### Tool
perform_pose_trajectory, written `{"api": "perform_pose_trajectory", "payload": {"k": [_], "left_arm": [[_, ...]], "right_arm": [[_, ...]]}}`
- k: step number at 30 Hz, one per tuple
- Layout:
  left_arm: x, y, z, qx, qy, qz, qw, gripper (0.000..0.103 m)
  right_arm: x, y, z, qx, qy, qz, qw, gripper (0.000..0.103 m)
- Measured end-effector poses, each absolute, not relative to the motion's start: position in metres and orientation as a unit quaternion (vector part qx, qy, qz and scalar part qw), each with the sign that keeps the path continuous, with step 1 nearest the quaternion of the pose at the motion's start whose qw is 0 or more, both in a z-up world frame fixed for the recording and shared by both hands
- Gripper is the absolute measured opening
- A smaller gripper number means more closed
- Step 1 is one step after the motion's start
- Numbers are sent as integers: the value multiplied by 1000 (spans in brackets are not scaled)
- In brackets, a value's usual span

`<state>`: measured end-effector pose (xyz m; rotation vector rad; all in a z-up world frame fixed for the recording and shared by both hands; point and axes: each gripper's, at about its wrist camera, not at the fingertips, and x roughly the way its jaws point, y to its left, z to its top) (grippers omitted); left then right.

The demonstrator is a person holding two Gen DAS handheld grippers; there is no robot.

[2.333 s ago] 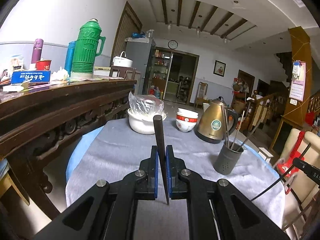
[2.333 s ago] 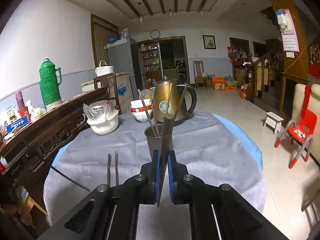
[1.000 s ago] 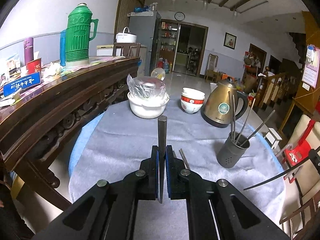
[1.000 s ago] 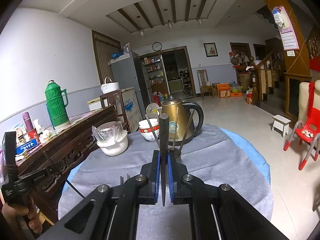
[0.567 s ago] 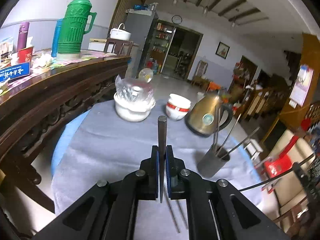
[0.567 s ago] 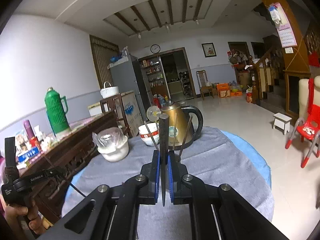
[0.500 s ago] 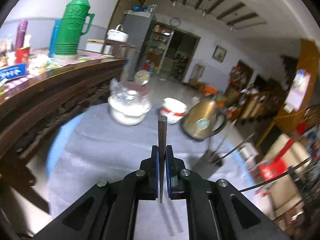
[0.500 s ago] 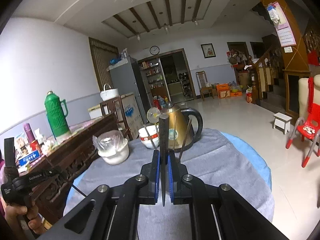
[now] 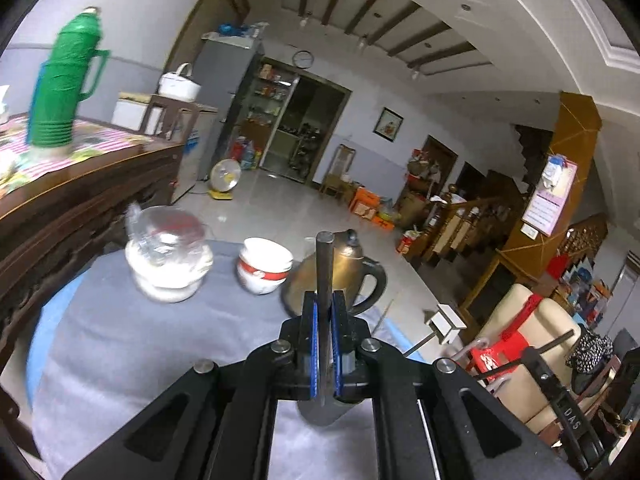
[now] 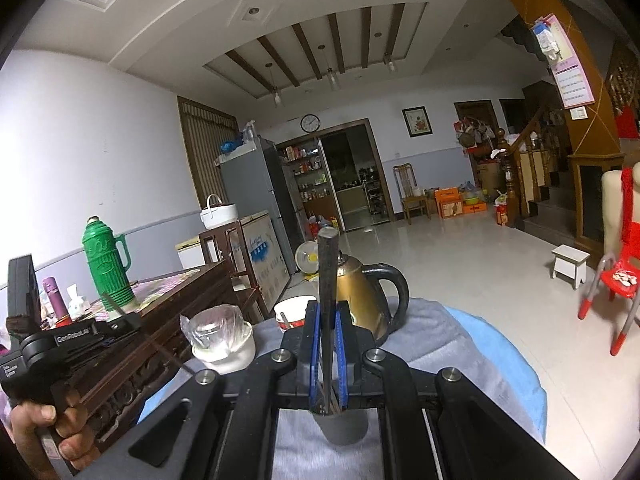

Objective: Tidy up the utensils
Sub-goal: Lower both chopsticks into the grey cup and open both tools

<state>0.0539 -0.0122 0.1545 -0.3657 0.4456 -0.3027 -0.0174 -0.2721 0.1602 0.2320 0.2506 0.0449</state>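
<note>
Two tools each clamp a dark chopstick: left tool (image 9: 324,344), marked "GenRobot.AI", and right tool (image 10: 327,354).

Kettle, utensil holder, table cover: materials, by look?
Kettle: gold-toned metal, probably steel, glossy with highlights; black handle looks plastic.
Utensil holder: matte dark grey, metal or plastic, can't tell.
Table cover: grey fabric, soft fuzzy surface, over a blue layer at the edge.
</note>
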Motion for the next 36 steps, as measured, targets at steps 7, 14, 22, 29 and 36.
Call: {"api": "perform_pose_trajectory", "payload": {"k": [7, 14, 22, 29, 36], "left_arm": [[98, -50, 143, -162, 242, -154, 944, 6], [125, -68, 118, -150, 277, -149, 937, 6], [139, -78, 101, -144, 300, -148, 931, 6], [146, -82, 90, -142, 314, -148, 927, 6], [150, -84, 86, -141, 320, -150, 925, 6]], "right_arm": [[21, -277, 141, 113, 162, 24, 980, 8], [46, -288, 120, 124, 193, 22, 973, 8], [63, -288, 103, 132, 214, 19, 968, 8], [72, -286, 91, 137, 228, 18, 964, 8], [79, -283, 81, 141, 239, 20, 961, 8]]}}
